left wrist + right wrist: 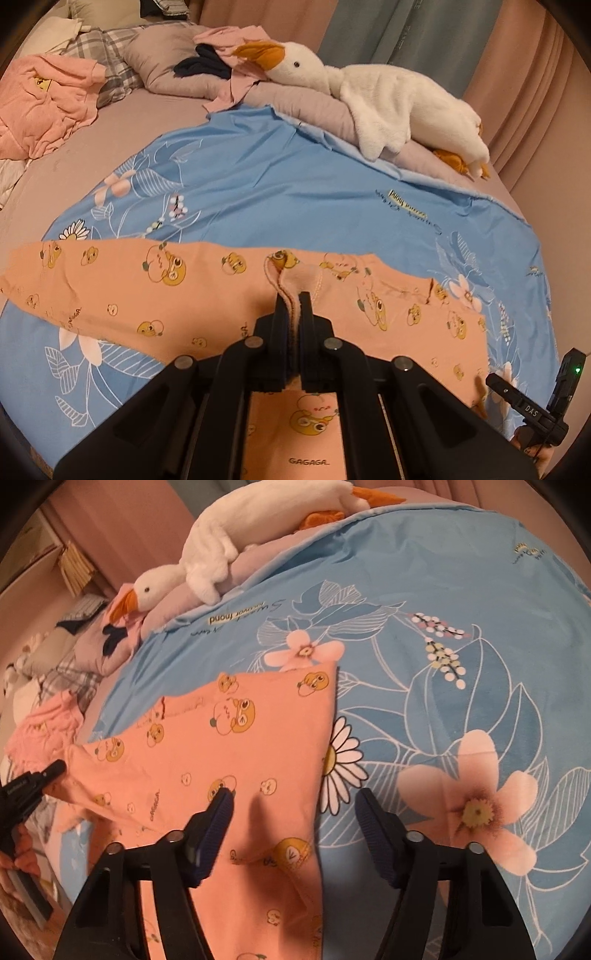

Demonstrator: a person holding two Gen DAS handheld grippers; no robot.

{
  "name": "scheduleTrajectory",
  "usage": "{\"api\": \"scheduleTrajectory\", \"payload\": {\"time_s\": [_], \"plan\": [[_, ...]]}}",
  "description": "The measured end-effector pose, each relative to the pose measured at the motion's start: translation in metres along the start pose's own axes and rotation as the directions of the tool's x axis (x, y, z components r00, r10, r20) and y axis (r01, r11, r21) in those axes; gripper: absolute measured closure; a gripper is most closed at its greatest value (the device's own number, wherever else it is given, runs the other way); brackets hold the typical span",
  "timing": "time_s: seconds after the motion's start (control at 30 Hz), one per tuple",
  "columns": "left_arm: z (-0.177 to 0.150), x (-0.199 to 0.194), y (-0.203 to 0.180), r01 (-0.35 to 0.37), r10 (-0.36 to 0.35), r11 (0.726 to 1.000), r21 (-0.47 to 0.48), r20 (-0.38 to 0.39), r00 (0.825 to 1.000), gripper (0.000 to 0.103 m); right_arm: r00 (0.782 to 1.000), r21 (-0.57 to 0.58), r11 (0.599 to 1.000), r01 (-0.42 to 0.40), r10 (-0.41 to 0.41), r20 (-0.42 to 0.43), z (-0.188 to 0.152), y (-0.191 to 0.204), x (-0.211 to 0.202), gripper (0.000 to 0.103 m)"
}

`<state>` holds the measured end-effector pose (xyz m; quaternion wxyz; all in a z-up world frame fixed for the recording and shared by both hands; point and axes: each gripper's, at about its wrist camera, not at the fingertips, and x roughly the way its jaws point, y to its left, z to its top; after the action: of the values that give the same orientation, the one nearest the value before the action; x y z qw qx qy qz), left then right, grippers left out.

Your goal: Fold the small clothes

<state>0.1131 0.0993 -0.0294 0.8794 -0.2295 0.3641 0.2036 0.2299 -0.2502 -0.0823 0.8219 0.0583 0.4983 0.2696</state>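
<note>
A small peach-orange garment (pixel 147 288) printed with yellow cartoon faces lies spread on a blue floral sheet (pixel 277 192). My left gripper (pixel 293 301) is shut on a raised fold of this garment near its middle. In the right wrist view the same garment (pixel 240 746) lies flat, its right edge running down the middle. My right gripper (pixel 295 797) is open and empty, just above that edge, left finger (pixel 218 812) over the cloth and right finger (pixel 369 812) over the sheet. The right gripper also shows at the left view's lower right (pixel 532 406).
A white plush goose (pixel 369 96) lies on a mauve quilt (pixel 332 110) at the bed's far side. A crumpled pink garment (pixel 44 107) and plaid pillow (pixel 107 55) sit far left. More clothes (pixel 221 55) are piled by the goose's head. Curtains (pixel 443 44) hang behind.
</note>
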Motion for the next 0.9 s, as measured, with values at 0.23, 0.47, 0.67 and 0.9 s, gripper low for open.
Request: {"api": "scheduleTrajectory", "payload": {"time_s": [0.23,0.47,0.67,0.9], "plan": [[-0.006,0.013,0.011,-0.019,0.019,1.0,-0.007,-0.034,0.999,0.099,0.999,-0.027,1.0,0.013,-0.013,-0.031,-0.003,0.005,0.01,0.058],[-0.011,0.02,0.016,-0.039,0.038,0.999,-0.008,-0.054,0.998,0.099,0.998,-0.074,0.996,0.054,-0.055,-0.011,-0.005,0.009,0.009,0.094],[-0.013,0.024,0.018,-0.046,0.045,0.999,-0.009,-0.063,0.997,0.099,0.999,-0.074,0.996,0.053,-0.052,0.015,-0.004,0.01,0.003,0.096],[-0.016,0.03,0.022,-0.058,0.057,0.998,-0.01,-0.082,0.995,0.099,0.998,-0.069,0.996,0.059,-0.058,0.012,-0.005,0.01,0.005,0.096]]}}
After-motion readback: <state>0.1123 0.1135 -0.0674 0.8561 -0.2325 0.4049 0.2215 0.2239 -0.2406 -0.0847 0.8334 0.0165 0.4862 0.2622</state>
